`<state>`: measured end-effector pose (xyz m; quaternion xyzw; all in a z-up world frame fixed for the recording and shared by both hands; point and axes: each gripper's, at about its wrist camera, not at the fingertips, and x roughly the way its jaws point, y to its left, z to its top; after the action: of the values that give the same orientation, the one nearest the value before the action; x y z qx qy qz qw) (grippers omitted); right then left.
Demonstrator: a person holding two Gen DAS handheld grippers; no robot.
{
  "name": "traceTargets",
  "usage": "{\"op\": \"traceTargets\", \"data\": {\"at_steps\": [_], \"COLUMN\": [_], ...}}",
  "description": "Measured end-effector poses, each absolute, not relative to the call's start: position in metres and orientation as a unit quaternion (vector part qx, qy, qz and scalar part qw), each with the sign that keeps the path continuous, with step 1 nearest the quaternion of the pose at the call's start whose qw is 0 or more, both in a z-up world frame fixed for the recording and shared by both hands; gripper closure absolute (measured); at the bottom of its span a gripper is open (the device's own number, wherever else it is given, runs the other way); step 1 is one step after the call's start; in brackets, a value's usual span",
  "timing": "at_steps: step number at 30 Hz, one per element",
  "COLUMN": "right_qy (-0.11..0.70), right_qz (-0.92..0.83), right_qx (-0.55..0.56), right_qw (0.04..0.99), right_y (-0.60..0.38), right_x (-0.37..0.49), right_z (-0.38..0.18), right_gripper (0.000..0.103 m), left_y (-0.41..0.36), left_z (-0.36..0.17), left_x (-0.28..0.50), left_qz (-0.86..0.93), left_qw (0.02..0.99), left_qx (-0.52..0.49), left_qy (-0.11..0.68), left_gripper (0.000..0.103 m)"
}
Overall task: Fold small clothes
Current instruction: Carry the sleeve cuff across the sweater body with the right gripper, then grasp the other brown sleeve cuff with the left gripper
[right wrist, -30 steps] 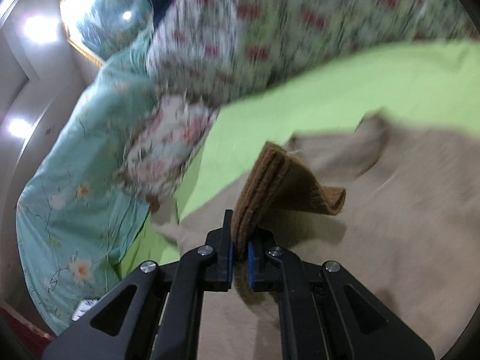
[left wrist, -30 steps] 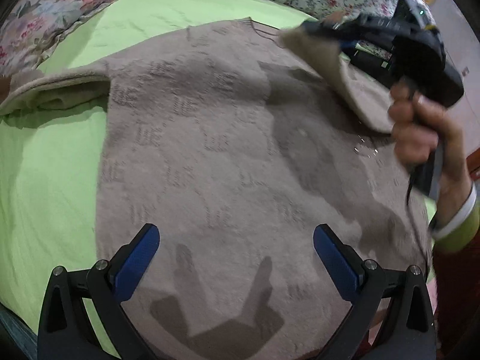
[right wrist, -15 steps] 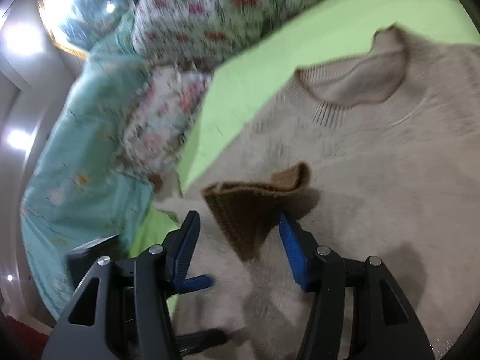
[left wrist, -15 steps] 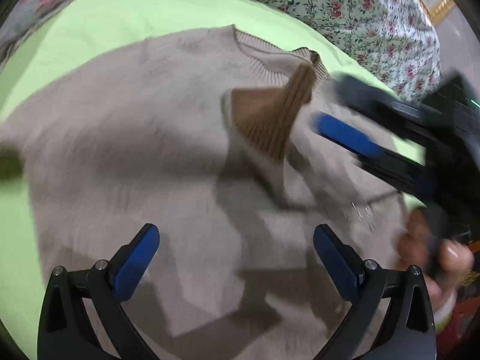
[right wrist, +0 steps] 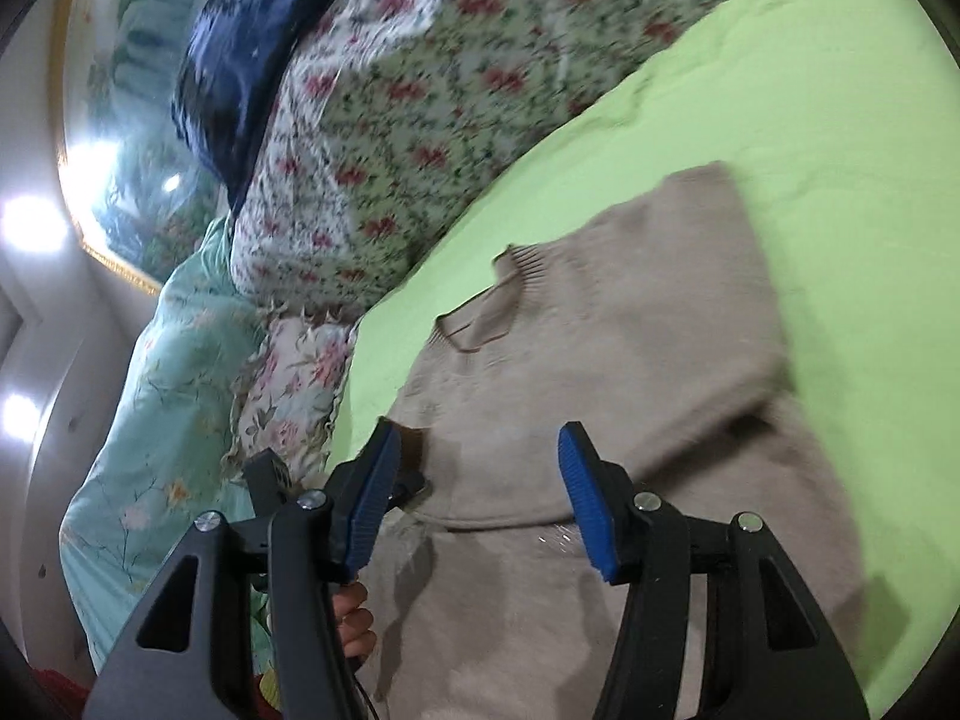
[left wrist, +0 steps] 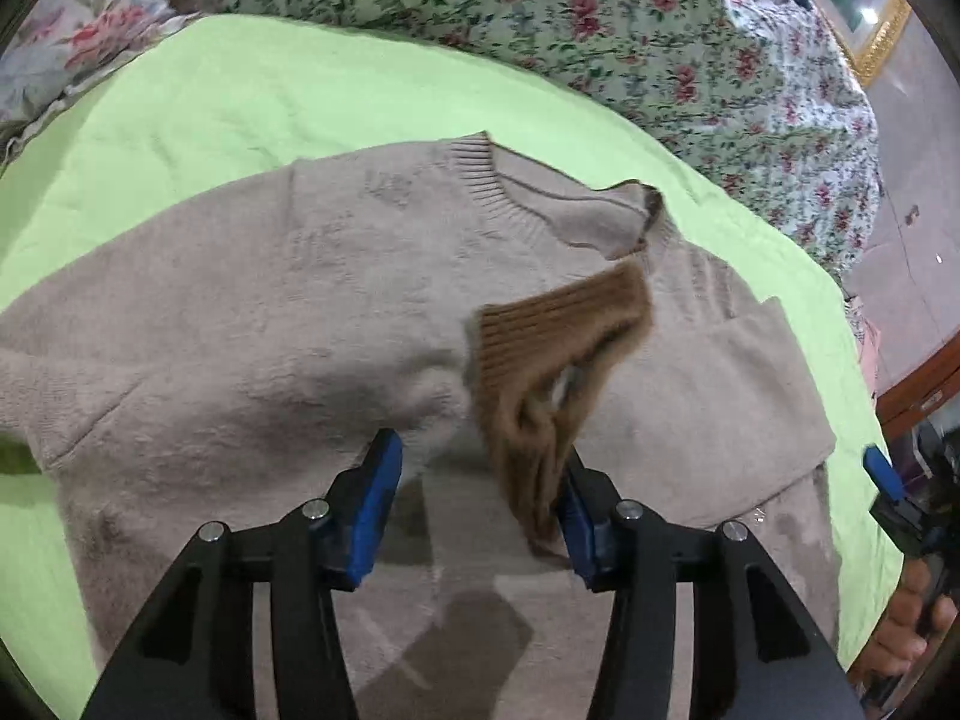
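Observation:
A beige knit sweater (left wrist: 300, 330) lies flat, front up, on a lime green sheet (left wrist: 240, 96), with its neckline (left wrist: 540, 204) at the far side. Its right sleeve is folded in across the chest and ends in a brown ribbed cuff (left wrist: 558, 336). My left gripper (left wrist: 474, 480) points down at the cuff. Its jaws are closing with the cuff's crumpled lower end between them, against the right pad (left wrist: 576, 516) only. My right gripper (right wrist: 474, 468) is open and empty above the sweater (right wrist: 600, 360). One of its blue pads (left wrist: 882, 471) shows at the right edge.
A floral quilt (left wrist: 540, 12) is heaped along the far side of the sheet. A teal blanket (right wrist: 150, 420) and a dark blue cloth (right wrist: 252, 60) lie beyond it. Wooden furniture (left wrist: 918, 384) stands to the right. A hand (right wrist: 354, 618) holds the left gripper.
My right gripper let go of the brown cuff, leaving it on the chest, and pulled away to the right. My left gripper moved in over the cuff and its jaws narrowed.

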<state>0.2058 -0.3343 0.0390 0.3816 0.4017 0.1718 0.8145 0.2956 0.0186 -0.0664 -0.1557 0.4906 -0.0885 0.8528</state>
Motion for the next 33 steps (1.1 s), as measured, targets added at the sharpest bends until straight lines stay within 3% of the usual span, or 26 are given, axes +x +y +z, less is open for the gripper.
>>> {"op": "traceTargets", "data": {"at_steps": [6, 7, 8, 12, 15, 22, 33], "right_qy": [0.404, 0.403, 0.400, 0.393, 0.396, 0.452, 0.508], "right_qz": [0.167, 0.164, 0.160, 0.122, 0.076, 0.042, 0.042], "right_qx": [0.374, 0.370, 0.366, 0.335, 0.304, 0.267, 0.226], "right_qw": [0.818, 0.821, 0.825, 0.848, 0.863, 0.850, 0.830], "right_y": [-0.337, -0.336, -0.338, -0.350, -0.366, -0.374, -0.357], "right_x": [0.195, 0.195, 0.194, 0.197, 0.205, 0.253, 0.301], "right_z": [0.040, 0.042, 0.044, 0.056, 0.056, 0.024, -0.027], "right_gripper": [0.046, 0.046, 0.046, 0.046, 0.046, 0.046, 0.047], "left_y": [0.030, 0.028, 0.027, 0.042, 0.053, 0.072, 0.081], "left_z": [-0.060, -0.060, -0.060, -0.051, -0.064, -0.048, -0.065], "left_x": [0.299, 0.299, 0.297, 0.280, 0.285, 0.267, 0.257], "left_qz": [-0.099, -0.101, -0.106, -0.092, -0.073, -0.051, -0.055], "left_qw": [0.851, 0.853, 0.854, 0.882, 0.873, 0.889, 0.874], "left_qx": [-0.177, -0.171, -0.159, -0.140, -0.130, -0.158, -0.167], "left_qy": [0.484, 0.483, 0.483, 0.440, 0.464, 0.426, 0.452], "left_gripper": [0.058, 0.082, 0.099, 0.098, 0.098, 0.097, 0.097]}}
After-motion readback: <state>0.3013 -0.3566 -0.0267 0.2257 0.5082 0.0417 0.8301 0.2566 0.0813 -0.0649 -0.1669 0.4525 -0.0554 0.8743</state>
